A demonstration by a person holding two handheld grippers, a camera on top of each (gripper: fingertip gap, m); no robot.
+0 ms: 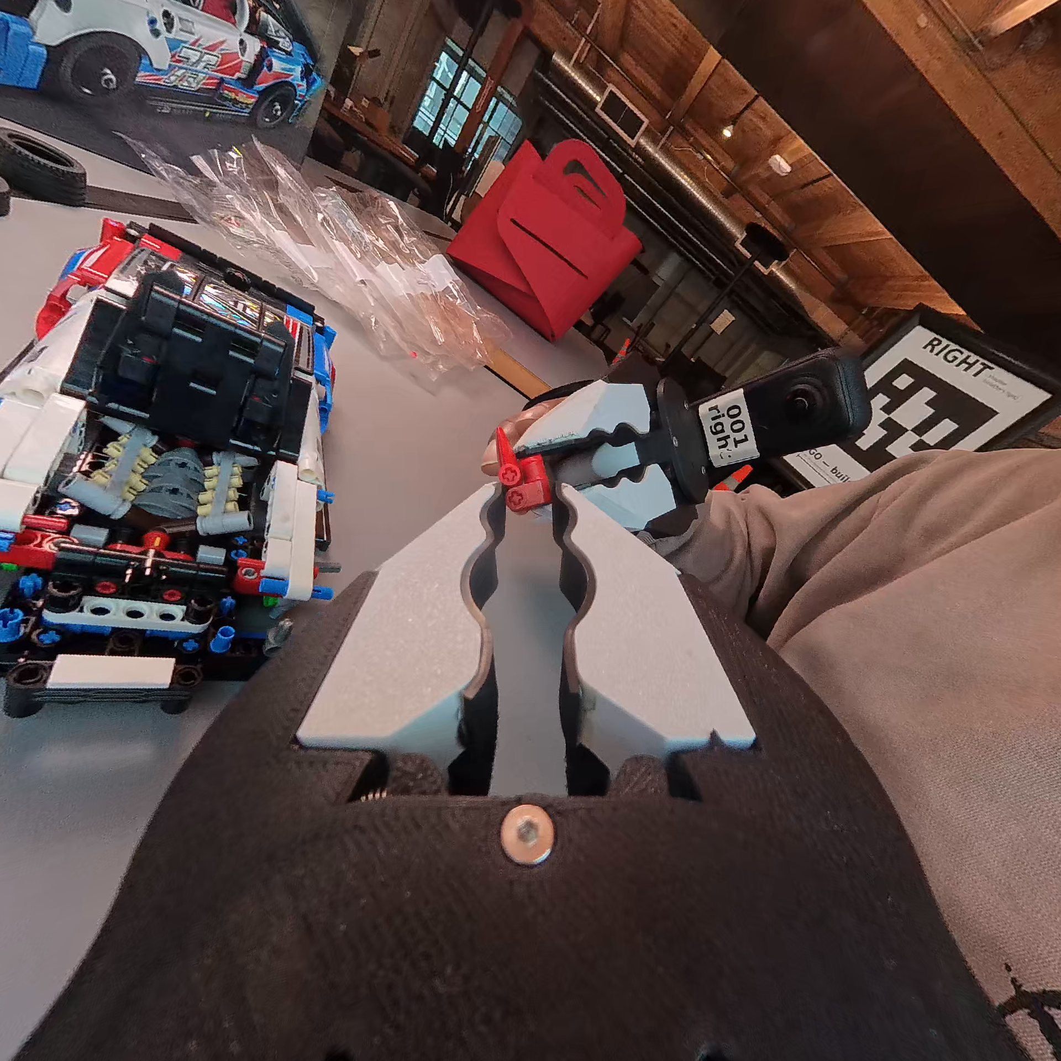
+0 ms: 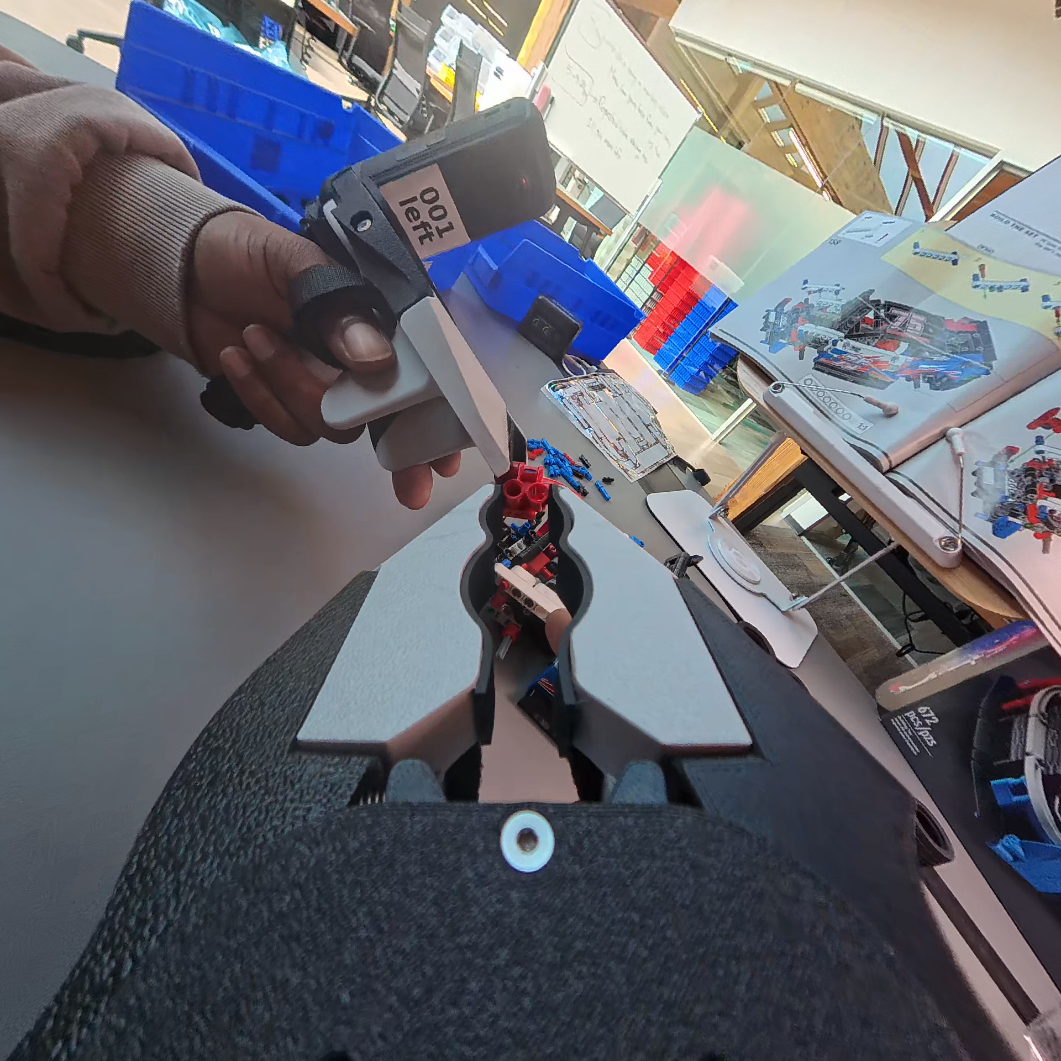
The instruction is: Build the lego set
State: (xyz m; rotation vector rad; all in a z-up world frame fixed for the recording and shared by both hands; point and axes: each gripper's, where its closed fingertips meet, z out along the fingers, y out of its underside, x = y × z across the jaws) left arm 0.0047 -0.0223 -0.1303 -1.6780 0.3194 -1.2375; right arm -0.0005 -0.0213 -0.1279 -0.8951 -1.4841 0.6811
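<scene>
Pinching small red plastic lego connector [image 1: 523, 481] with both tongs, left [image 1: 525, 498] and right [image 2: 523, 494] | half-built white-blue lego car [image 1: 161, 453] on grey desk [image 1: 402, 436]

Each camera sits just behind its own gripper, looking forward along the fingers, close over the grey bench [image 1: 402, 436]. The left view faces the right gripper [image 1: 519, 459], with the car [image 1: 172, 459] to its left. The right view faces the left gripper [image 2: 505, 468], toward the manual [image 2: 895, 344]. Both are tilted. They share the red piece [image 1: 525, 479] [image 2: 523, 488] where the fingertips meet.
</scene>
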